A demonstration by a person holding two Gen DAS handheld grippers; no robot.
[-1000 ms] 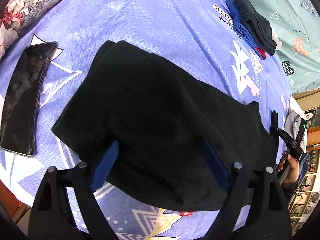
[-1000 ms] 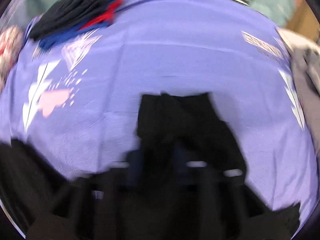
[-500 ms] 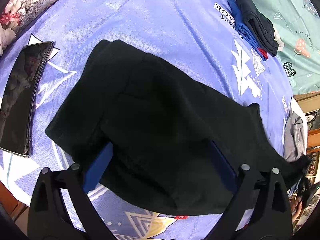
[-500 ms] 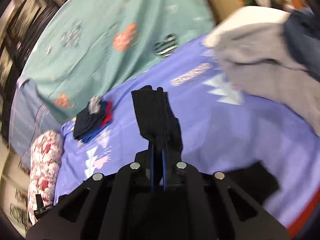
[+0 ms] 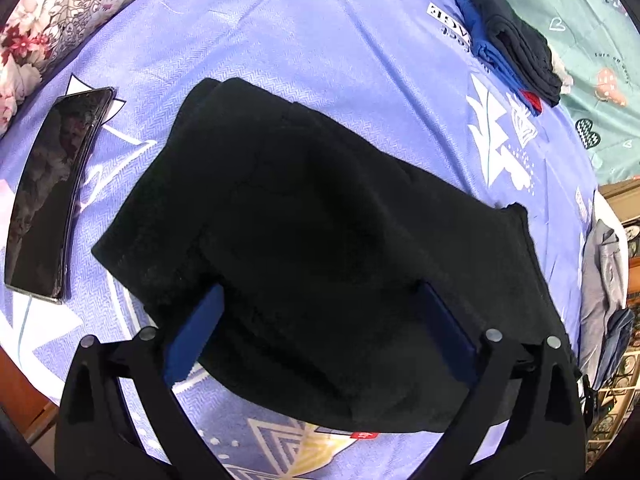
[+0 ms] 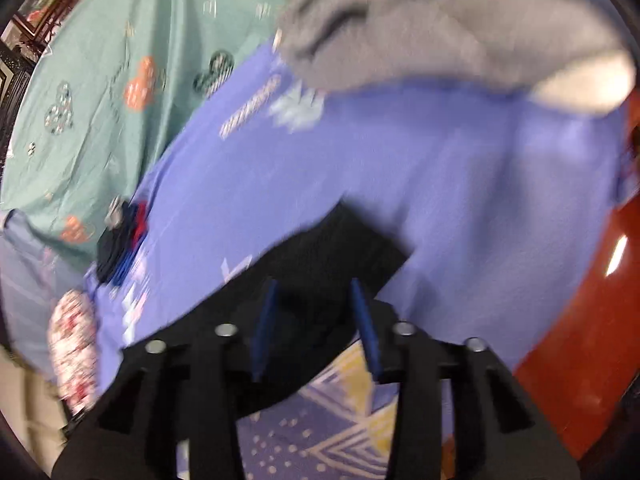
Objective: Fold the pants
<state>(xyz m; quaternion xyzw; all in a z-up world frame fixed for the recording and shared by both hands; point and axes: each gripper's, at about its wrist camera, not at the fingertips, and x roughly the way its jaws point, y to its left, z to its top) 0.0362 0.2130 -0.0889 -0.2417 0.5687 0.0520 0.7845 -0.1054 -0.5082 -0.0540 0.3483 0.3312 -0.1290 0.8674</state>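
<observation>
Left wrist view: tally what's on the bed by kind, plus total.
Black pants: 1
Stack of folded clothes: 1
Grey garment: 1
Phone: 1
Floral pillow: 1
Total: 5

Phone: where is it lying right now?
Left wrist view: the phone lies flat on the purple sheet at the far left, just left of the black pants.

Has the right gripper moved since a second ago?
Yes. The right gripper swung toward the grey clothes pile, jaws just opening, black pants loose between them.
</observation>
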